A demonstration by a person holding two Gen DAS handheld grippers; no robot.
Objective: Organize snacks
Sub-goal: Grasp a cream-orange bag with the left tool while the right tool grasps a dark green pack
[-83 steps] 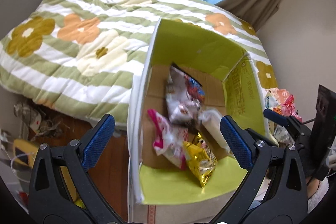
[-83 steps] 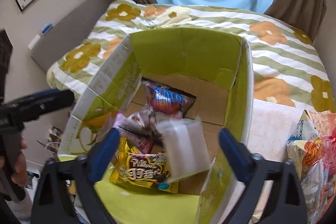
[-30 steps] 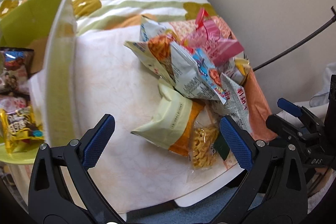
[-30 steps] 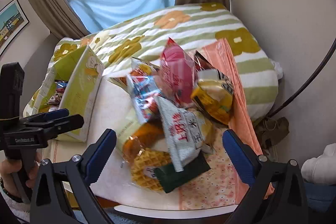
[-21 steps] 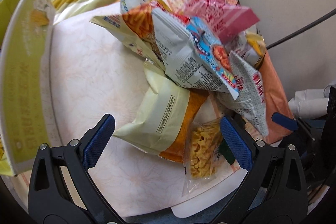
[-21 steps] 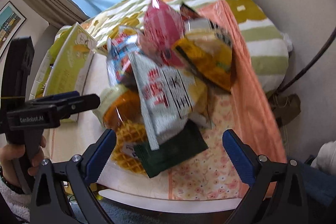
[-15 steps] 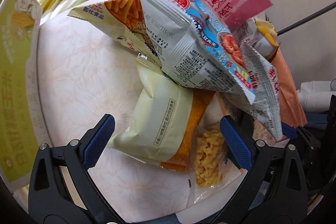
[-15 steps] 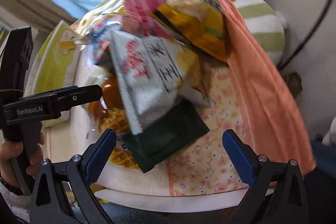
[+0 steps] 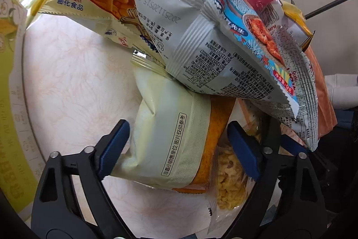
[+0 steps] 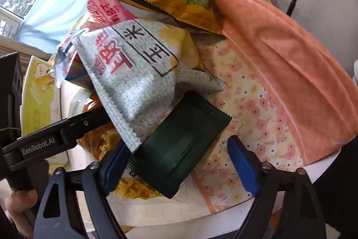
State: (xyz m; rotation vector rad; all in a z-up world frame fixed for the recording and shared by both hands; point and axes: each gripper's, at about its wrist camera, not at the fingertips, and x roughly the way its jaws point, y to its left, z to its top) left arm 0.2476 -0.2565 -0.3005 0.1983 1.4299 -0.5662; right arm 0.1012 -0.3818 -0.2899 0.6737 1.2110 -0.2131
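Straddling snack packets, both tongs point(image 9: 177, 148) point(image 10: 179, 160) agape.

Round white desk point(image 9: 73, 86) carries a floral cloth point(image 10: 248, 104) and an orange cloth point(image 10: 290, 55). Lying directly on it: cream-and-orange packet point(image 9: 174, 133), clear noodle-snack bag point(image 9: 228, 176), dark green packet point(image 10: 183, 145). Green box point(image 9: 11, 122) stands alongside.

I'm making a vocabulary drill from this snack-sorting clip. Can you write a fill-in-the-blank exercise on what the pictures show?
1. The left gripper has its fingers open around a cream and ____ packet.
2. The right gripper straddles a dark ____ packet.
3. The grey-white bag lies partly ____ the dark packet.

Missing words: orange; green; over
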